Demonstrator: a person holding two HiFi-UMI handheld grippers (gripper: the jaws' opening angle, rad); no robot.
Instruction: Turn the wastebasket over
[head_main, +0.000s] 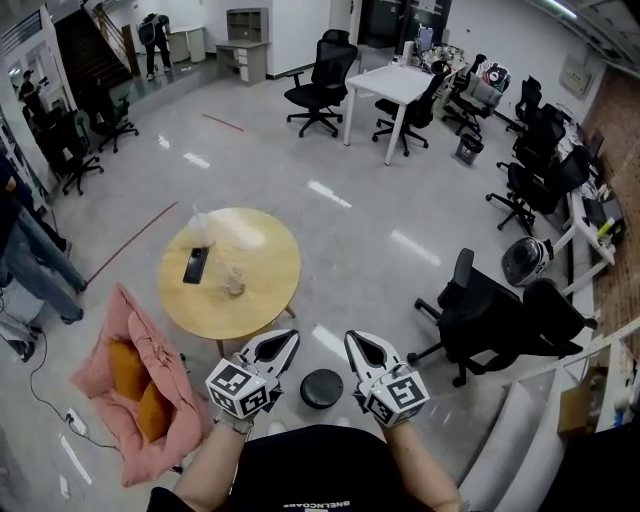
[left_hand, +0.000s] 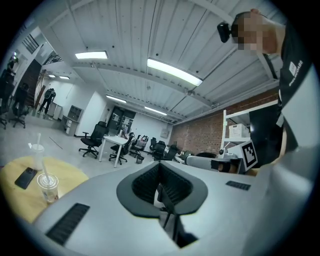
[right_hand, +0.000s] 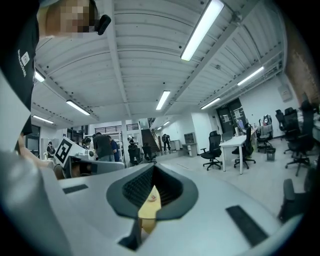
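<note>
While the left gripper (head_main: 288, 340) and right gripper (head_main: 354, 342) hover side by side, jaws fully closed on nothing, the small round black wastebasket (head_main: 321, 388) sits on the glossy grey floor (head_main: 400, 200) beneath them, near the round wooden table (head_main: 262, 290).

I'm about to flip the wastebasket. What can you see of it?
The wastebasket is round and black. It is seen from almost straight above, so its wall barely shows and I cannot tell whether its open end faces up. It stands on the glossy grey floor, near the edge of the round wooden table but apart from it. Only the floor touches it.
</note>
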